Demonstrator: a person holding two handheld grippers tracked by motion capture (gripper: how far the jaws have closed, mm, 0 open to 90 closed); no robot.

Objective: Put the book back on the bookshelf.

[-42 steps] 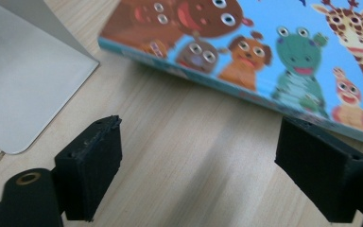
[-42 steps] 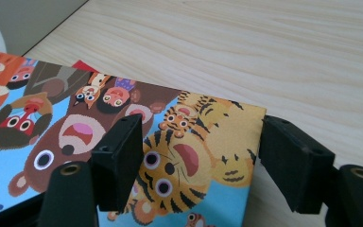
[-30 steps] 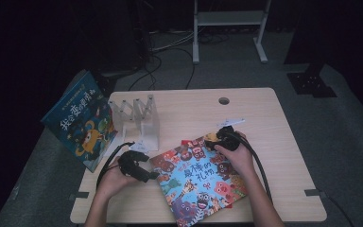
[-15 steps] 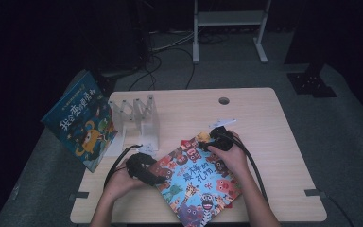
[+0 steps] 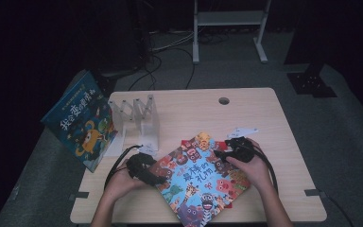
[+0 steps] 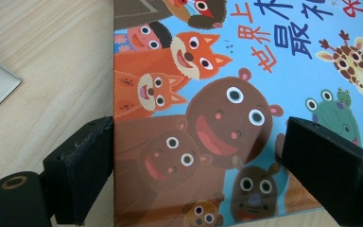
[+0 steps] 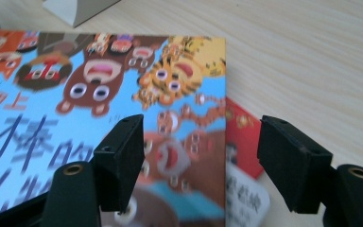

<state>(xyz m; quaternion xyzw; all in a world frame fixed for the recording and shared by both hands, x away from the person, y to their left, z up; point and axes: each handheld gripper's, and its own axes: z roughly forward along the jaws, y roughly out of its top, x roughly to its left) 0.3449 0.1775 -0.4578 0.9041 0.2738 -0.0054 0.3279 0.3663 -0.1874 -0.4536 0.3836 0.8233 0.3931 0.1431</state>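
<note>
A picture book (image 5: 198,184) with cartoon animals on a blue cover lies flat near the table's front edge. My left gripper (image 5: 162,178) is at its left corner. In the left gripper view the jaws of the left gripper (image 6: 198,137) stand wide apart over the book (image 6: 227,94), the left jaw level with its edge. My right gripper (image 5: 218,155) hovers over the far right side. Its jaws have just been opening. In the right gripper view the right gripper (image 7: 203,127) straddles the edge of the book (image 7: 75,94) without pressing on it. A red sheet (image 7: 243,137) pokes out from under that edge.
A clear plastic book rack (image 5: 139,118) stands at the back left of the wooden table (image 5: 274,123). A second blue book (image 5: 80,120) leans off the table's left side. A small white paper (image 5: 243,132) lies just beyond the right gripper. Black cables trail from both grippers.
My right gripper has slid a little toward the near side over the book. The left gripper has edged right to the book's corner. The book has stayed about where it was.
</note>
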